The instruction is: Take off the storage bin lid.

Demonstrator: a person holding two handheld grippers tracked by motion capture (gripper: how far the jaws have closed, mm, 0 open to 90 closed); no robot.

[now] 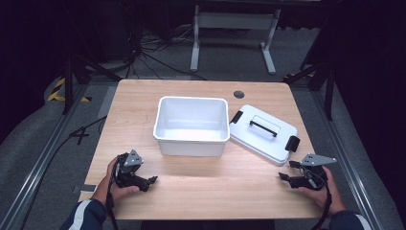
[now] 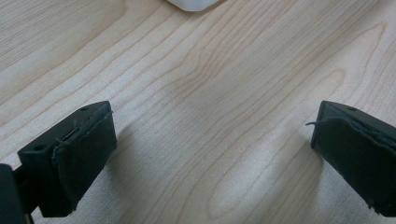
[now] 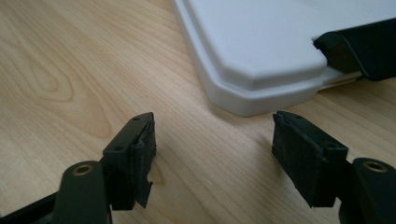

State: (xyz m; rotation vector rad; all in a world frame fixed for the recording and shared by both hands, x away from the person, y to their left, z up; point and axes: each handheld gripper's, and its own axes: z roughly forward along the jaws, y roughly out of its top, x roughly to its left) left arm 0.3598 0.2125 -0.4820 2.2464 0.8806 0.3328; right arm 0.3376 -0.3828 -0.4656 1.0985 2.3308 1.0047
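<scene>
A white plastic bin stands empty in the middle of the wooden table. Its white lid, with a black handle and black end clips, lies flat to the bin's right. My left gripper rests on the table at the front left, open, with bare wood between its jaws; a corner of the bin shows ahead of it. My right gripper rests at the front right, open, its fingers just short of the lid's corner and one black clip.
A round cable hole sits near the table's far edge. Beyond the table are a white desk frame, cables on the grey floor and dark stands at both sides. Bare wood lies between the two grippers.
</scene>
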